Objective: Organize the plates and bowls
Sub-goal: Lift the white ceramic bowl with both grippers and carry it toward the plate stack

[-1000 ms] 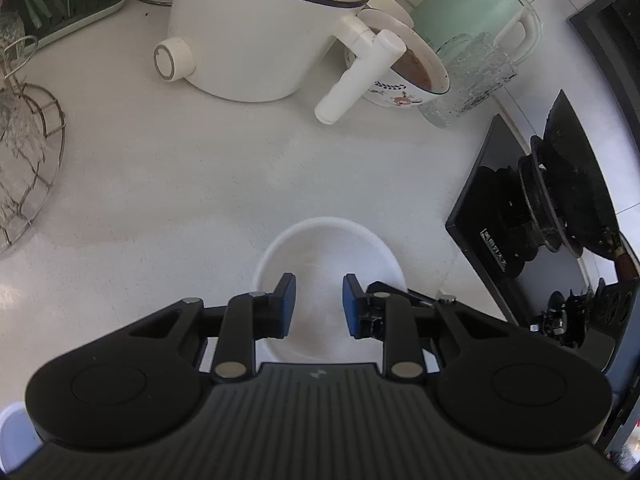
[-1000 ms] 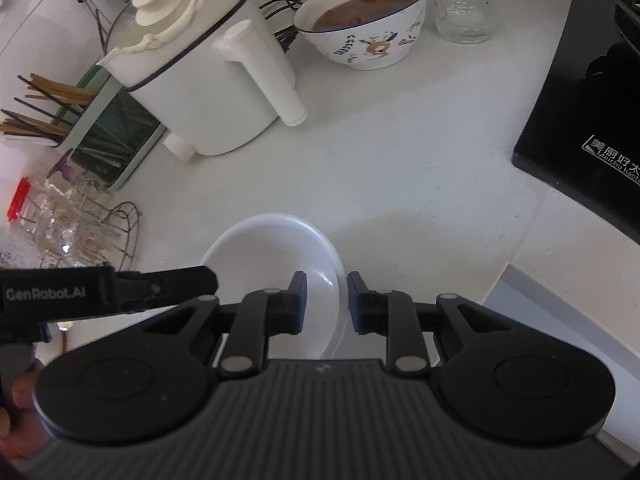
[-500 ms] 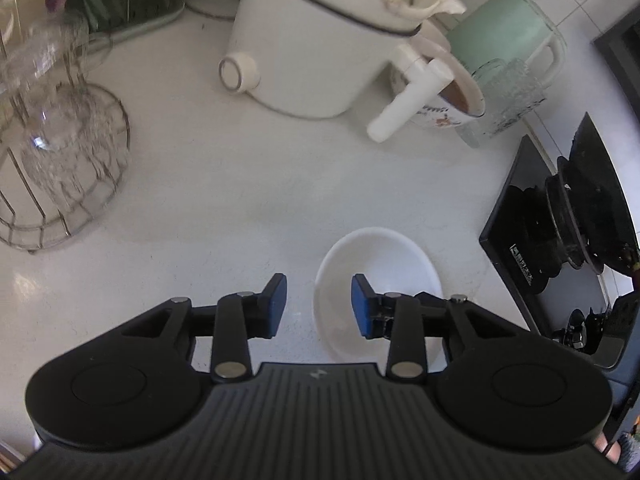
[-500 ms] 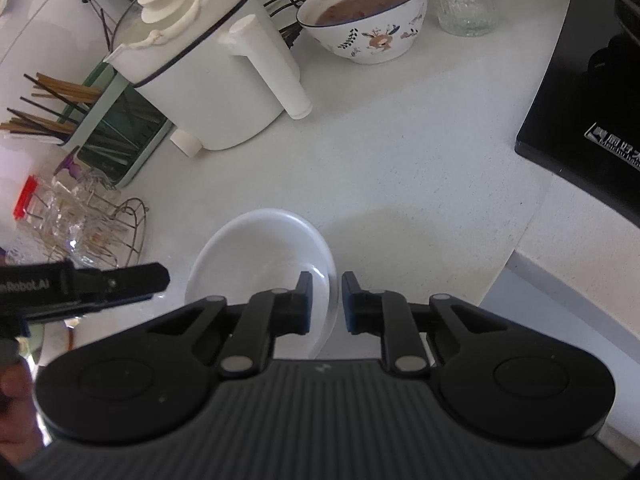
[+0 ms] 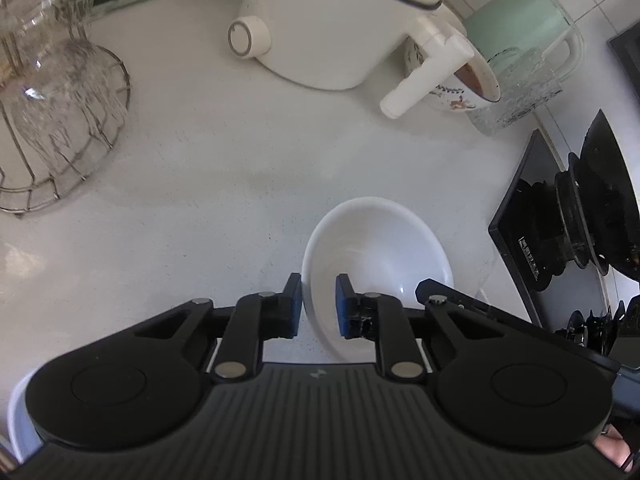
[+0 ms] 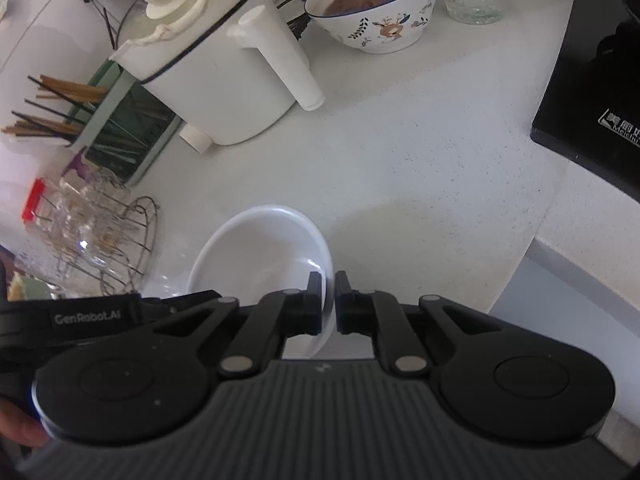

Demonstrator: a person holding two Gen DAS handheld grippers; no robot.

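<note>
Both grippers at white bowl [image 5: 376, 248] rim: right gripper [image 6: 328, 300] clamped on, left gripper [image 5: 318, 306] straddling, unclosed.

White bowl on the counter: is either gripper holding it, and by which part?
The right gripper pinches the round white ceramic bowl by its near right rim. The left gripper straddles the opposite rim, jaws open.

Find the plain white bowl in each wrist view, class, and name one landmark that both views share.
Left wrist: the white bowl sits lower centre-right, its near rim between the left gripper fingers.
Right wrist: lower centre-left, its right rim pinched by the right gripper.
Shared landmark: the white kettle.
</note>
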